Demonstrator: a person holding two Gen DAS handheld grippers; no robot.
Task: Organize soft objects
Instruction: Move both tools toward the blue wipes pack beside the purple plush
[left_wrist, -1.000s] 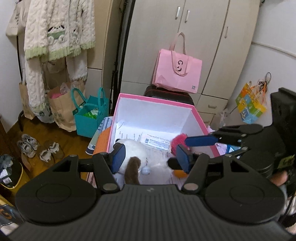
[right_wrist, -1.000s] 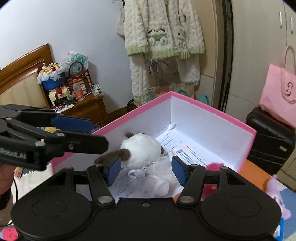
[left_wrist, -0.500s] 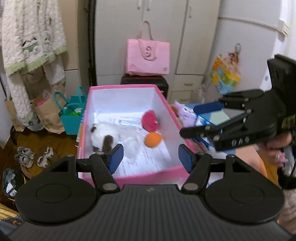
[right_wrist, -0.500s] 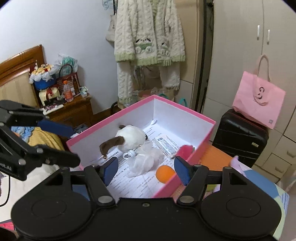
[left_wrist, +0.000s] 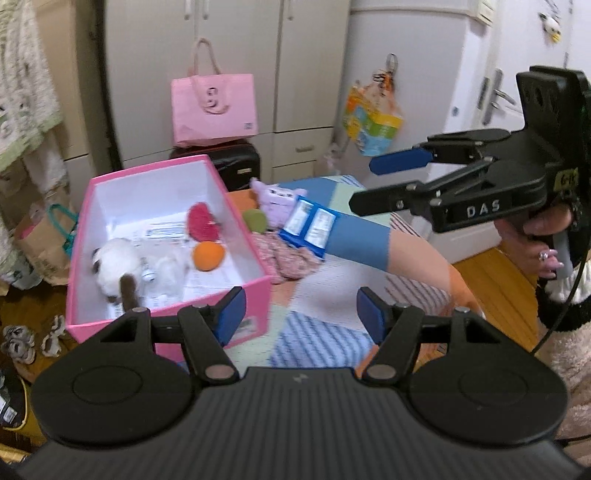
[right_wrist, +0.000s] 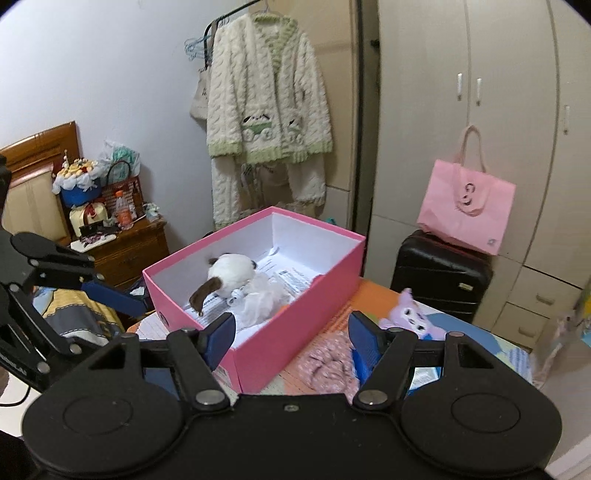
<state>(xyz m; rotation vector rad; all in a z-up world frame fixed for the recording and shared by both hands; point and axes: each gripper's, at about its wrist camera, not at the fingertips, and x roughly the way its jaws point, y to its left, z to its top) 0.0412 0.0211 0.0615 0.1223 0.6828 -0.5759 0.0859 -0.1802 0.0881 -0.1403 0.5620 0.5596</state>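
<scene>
A pink box (left_wrist: 90, 221) (right_wrist: 314, 295) stands on the patchwork bed cover. It holds a white and brown plush (left_wrist: 112, 264) (right_wrist: 231, 269), a white fluffy piece (left_wrist: 168, 267), an orange ball (left_wrist: 208, 256) and a red plush (left_wrist: 201, 223). A purple plush (left_wrist: 275, 201) (right_wrist: 410, 319), a green ball (left_wrist: 255, 220), pink floral cloth (left_wrist: 284, 254) (right_wrist: 330, 363) and a blue packet (left_wrist: 310, 225) lie right of the box. My left gripper (left_wrist: 301, 319) is open and empty in front of the box. My right gripper (right_wrist: 291, 332) (left_wrist: 384, 184) is open and empty above the cover.
A black suitcase (left_wrist: 236, 164) with a pink bag (left_wrist: 214, 107) stands by the wardrobe behind the box. A knitted cardigan (right_wrist: 266, 110) hangs on the left wall. A wooden nightstand (right_wrist: 125, 247) stands far left. Shoes (left_wrist: 22, 338) and paper bags sit on the floor.
Both grippers have pulled back and up out of the box, empty. The white and brown plush and the fluffy piece stay in the box. The left view has swung right.
</scene>
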